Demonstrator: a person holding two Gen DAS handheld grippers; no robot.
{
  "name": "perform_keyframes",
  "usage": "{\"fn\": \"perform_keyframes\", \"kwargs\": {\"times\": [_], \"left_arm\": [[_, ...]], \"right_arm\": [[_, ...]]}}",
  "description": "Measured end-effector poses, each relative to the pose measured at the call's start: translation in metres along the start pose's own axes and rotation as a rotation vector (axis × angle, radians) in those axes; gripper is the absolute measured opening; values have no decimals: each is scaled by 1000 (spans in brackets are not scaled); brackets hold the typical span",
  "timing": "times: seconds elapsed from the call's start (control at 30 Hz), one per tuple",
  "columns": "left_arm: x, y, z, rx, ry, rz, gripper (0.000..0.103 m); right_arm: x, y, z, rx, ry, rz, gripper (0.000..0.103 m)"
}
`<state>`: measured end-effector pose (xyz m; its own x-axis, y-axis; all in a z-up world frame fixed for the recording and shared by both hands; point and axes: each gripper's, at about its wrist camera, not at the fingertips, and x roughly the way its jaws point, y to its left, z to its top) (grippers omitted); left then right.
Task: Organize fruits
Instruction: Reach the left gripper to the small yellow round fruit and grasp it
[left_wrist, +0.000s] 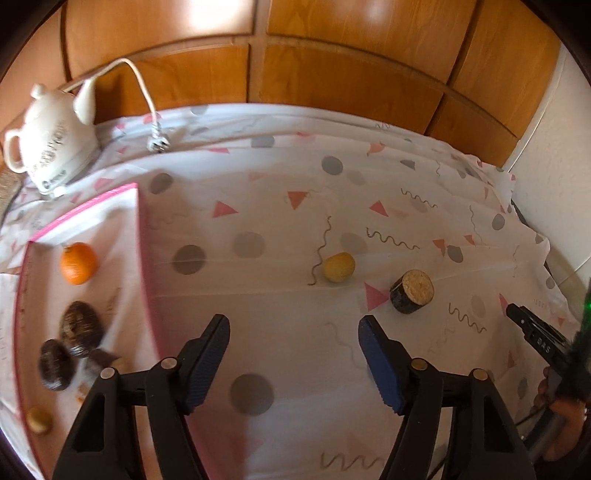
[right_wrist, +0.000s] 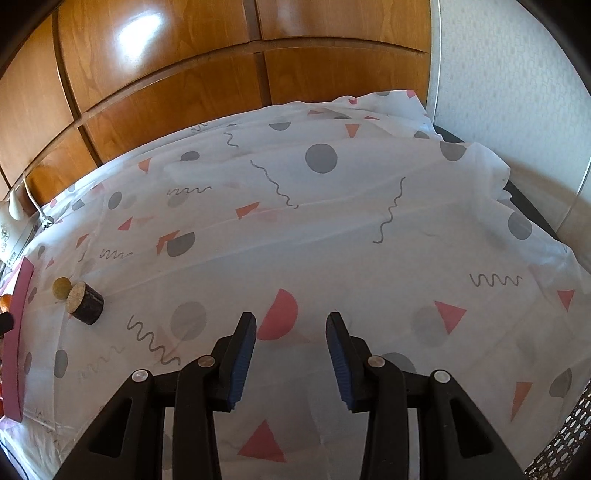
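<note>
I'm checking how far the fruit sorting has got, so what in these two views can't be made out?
- Dark items in the pink-rimmed tray, left wrist view: motion-blurred, so their kind is unclear.
- Small yellowish piece, same view: partly hidden near the left gripper, blurred.
- Tray contents, right wrist view: cut off by the left edge, behind the rim.
- Right gripper, left wrist view: only one dark tip shows at the edge.

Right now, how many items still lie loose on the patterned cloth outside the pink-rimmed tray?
2. A small round yellow fruit lies mid-cloth; a dark cylinder with a tan cut face lies apart, just right of it. Anything beyond the frames' edges would be missed.
</note>
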<state>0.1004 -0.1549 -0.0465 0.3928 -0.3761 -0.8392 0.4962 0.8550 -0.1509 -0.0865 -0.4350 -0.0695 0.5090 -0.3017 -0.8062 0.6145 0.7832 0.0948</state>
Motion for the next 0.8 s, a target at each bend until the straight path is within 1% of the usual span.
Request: {"fn": "perform_keyframes", "kwargs": {"times": [0.07,0.13,0.23,0.33,0.43,0.6,0.67,0.7,0.73,0.8], "left_arm": [[9,-4,3,-3,11,-12,67],[18,-9,6,-2,20,-16,66],[28,-14,10,1,28,-23,61],[36,-18,13,-7,30,-25,60],[43,-18,15,-21,36,-21,54],[53,-17,20,-58,35,-24,52],[54,-19,21,-68,27,-27,52],[55,-19,22,-72,24,-27,52],[56,-21,23,-73,19,-25,52],[58,-23,25,-69,13,-18,49]], "right_arm": [[0,-3,0,7,-2,-5,40],[0,-6,1,15,-4,-10,40],[2,-9,1,22,-1,-18,40],[5,-10,-1,28,5,-23,40],[6,-12,-1,32,3,-32,40],[7,-14,-1,38,-3,-45,40],[7,-14,-1,36,-3,-45,42],[7,-14,-1,36,-3,-44,45],[8,-14,0,36,-4,-44,46],[8,-13,0,35,-3,-46,46]]}}
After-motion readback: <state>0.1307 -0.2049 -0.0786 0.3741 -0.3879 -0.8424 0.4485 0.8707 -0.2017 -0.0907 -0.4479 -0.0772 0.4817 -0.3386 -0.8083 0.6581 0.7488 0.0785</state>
